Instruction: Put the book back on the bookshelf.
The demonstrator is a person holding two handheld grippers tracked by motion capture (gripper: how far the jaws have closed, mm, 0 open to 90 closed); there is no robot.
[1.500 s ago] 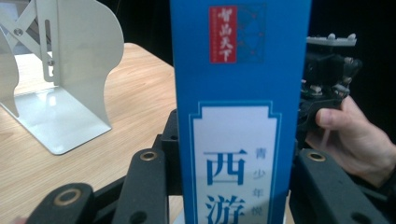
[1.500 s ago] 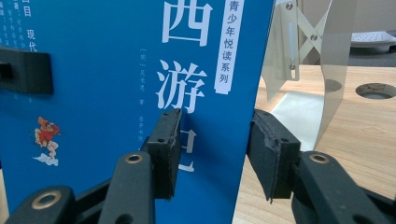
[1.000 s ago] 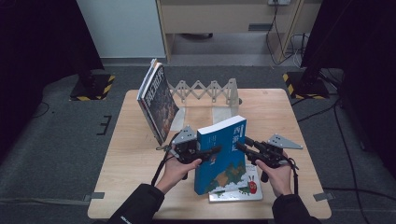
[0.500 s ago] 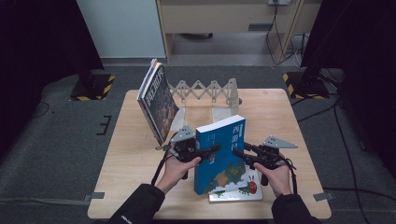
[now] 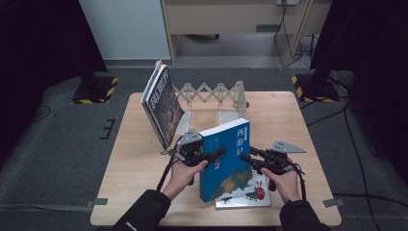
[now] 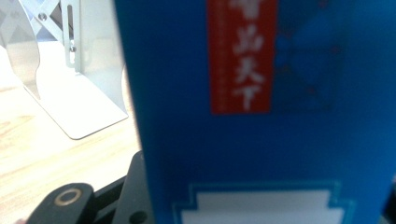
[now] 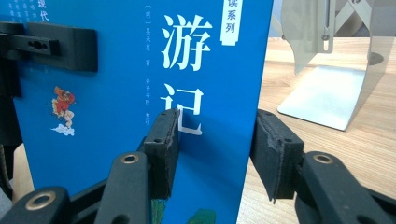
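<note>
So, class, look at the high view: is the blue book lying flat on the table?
No: the blue book stands upright on its lower edge, resting on a thin book that lies flat on the table.

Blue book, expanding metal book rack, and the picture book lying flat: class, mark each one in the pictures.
blue book point(image 5: 226, 163): high view, middle of its front cover.
expanding metal book rack point(image 5: 211, 91): high view, on its zigzag lattice.
picture book point(image 5: 257, 195): high view, on its white cover near the red figure.
</note>
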